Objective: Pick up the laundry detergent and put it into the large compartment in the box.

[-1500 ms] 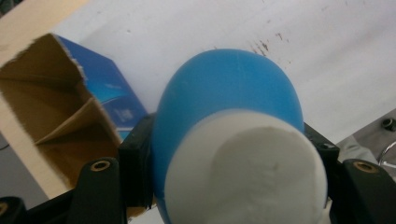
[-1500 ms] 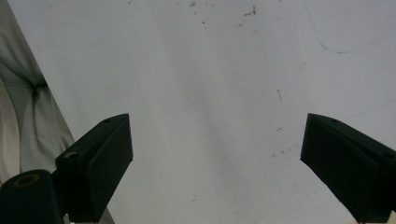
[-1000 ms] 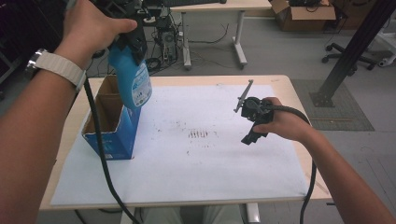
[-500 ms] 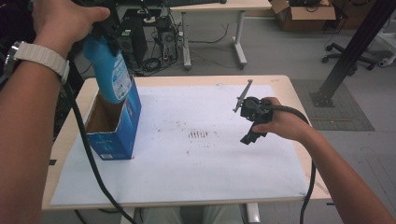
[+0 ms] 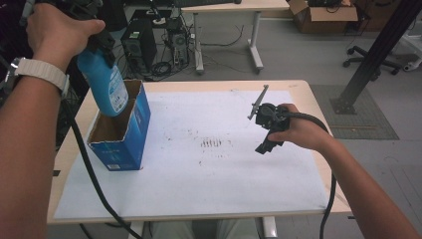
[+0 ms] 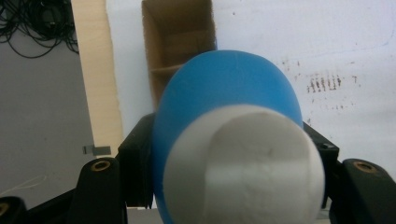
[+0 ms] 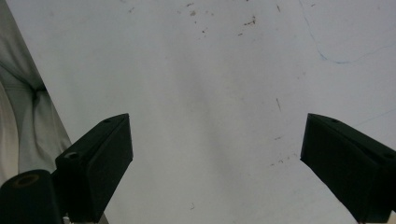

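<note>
A blue bottle (image 5: 105, 84) with a white cap hangs upright over the open top of a blue cardboard box (image 5: 122, 134) at the table's left. My left gripper (image 5: 97, 44) is shut on the bottle's upper part. In the left gripper view the bottle (image 6: 229, 107) sits between the black jaws of the left gripper (image 6: 229, 158), and the box's brown inside (image 6: 180, 46) lies beneath. My right gripper (image 5: 266, 142) hovers over the right half of the white sheet. In its own view the right gripper (image 7: 215, 158) is wide open with nothing between the jaws.
A white sheet (image 5: 209, 179) with dark scuff marks (image 5: 214, 143) covers most of the wooden table (image 5: 321, 124). On the floor behind stand a computer tower (image 5: 134, 45) with cables, another table (image 5: 234, 10) and a black post (image 5: 378, 55).
My left gripper has carried the blue bottle to the left, over the box's left side. The right gripper and the box have stayed in place.
</note>
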### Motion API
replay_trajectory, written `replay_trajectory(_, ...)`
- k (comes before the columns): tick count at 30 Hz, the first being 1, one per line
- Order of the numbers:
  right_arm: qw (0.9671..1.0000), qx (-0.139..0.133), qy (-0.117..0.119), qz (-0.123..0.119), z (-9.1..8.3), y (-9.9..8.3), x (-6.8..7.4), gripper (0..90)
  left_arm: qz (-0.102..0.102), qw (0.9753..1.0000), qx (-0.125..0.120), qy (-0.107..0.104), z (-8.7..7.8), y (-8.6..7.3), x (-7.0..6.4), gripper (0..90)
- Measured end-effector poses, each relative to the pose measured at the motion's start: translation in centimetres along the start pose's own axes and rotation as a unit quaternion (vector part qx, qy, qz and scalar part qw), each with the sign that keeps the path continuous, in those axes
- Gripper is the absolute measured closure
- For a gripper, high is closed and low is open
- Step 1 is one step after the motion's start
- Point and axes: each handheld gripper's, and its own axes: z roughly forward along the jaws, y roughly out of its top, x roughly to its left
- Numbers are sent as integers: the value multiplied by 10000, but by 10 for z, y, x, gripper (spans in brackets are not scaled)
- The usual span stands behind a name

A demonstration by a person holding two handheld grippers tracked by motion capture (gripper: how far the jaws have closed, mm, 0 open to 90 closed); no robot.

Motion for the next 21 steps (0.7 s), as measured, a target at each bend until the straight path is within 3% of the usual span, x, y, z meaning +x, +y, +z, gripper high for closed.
replay_trajectory(21,10000,-6,15,-10,2,2,-1,91,-156,9999,68,1,48,-10,21,371)
